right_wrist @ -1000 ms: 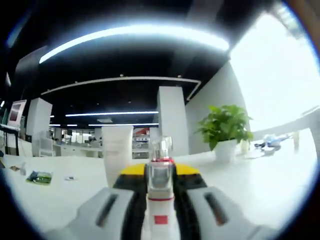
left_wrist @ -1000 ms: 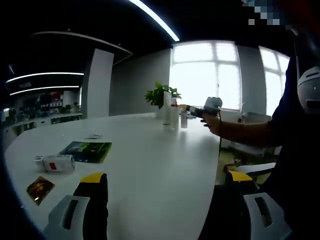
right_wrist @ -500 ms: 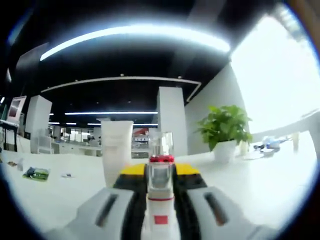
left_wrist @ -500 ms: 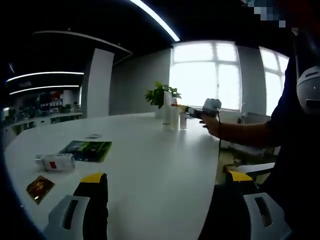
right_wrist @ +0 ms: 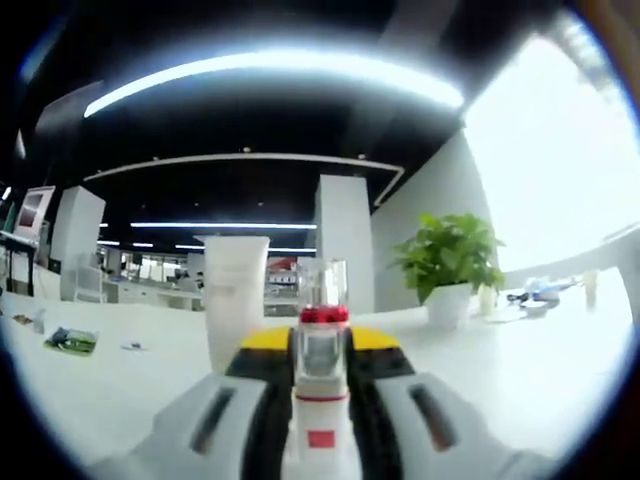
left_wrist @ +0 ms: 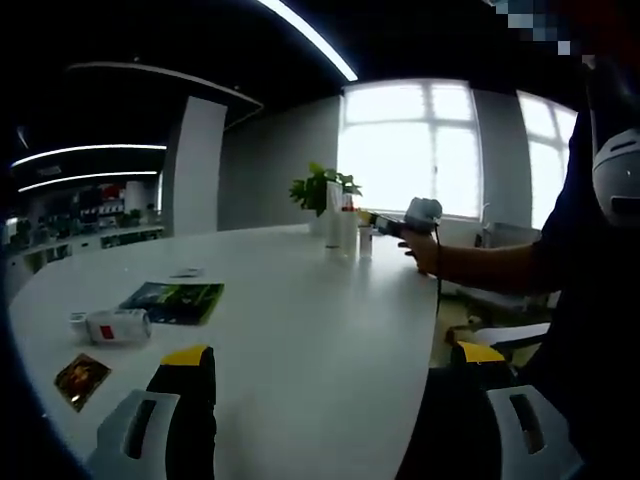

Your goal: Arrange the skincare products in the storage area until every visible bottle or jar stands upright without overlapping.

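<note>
In the right gripper view my right gripper (right_wrist: 322, 345) is shut on a small white bottle (right_wrist: 321, 400) with a red label, a red ring and a clear cap, held upright. Just behind it on the left an upright white tube (right_wrist: 235, 300) stands on the white table (right_wrist: 120, 400). In the left gripper view, a hand holds that right gripper (left_wrist: 390, 224) at the far table edge, beside the tube (left_wrist: 333, 228) and two small bottles (left_wrist: 352, 233). My left gripper (left_wrist: 332, 356) hangs open over the near table. A white bottle (left_wrist: 112, 325) with a red label lies on its side at the left.
A potted plant (left_wrist: 322, 190) stands behind the far bottles, also to the right in the right gripper view (right_wrist: 450, 265). A dark brochure (left_wrist: 175, 300) and a small card (left_wrist: 80, 378) lie near the fallen bottle. The person's arm (left_wrist: 500, 265) reaches over the table's right edge.
The right gripper with its bottle has edged closer to the white tube, which looks slightly larger. In the left gripper view the hand has shifted a little left. The left gripper stays still.
</note>
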`<act>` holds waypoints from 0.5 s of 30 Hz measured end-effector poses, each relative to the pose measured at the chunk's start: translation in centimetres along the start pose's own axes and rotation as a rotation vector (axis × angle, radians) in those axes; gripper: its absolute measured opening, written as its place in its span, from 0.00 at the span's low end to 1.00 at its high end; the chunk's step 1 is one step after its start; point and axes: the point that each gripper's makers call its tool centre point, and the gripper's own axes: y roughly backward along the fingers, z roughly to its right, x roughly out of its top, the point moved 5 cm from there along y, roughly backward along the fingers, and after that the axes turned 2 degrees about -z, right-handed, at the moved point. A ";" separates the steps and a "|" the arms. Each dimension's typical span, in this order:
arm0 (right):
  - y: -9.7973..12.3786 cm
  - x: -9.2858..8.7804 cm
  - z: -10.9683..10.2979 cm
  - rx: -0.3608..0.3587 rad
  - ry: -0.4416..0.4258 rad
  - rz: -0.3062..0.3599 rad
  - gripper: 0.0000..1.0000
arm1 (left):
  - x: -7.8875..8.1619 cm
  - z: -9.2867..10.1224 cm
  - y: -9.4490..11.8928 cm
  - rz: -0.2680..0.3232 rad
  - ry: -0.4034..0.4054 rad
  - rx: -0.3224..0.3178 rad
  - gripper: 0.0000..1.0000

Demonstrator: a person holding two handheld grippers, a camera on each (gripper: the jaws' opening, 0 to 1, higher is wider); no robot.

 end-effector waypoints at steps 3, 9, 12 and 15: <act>0.0 0.0 0.1 -0.003 0.011 -0.001 0.18 | 0.1 0.0 0.0 0.003 0.000 -0.003 1.00; 0.1 0.1 0.3 -0.004 0.020 -0.005 0.19 | 0.0 0.0 -0.1 -0.006 -0.001 -0.003 1.00; 0.2 0.1 0.3 -0.011 0.018 -0.009 0.19 | 0.0 0.0 -0.1 -0.004 -0.002 -0.001 1.00; 0.2 0.2 0.3 -0.011 0.019 -0.008 0.19 | 0.1 0.0 -0.1 -0.005 -0.003 -0.001 1.00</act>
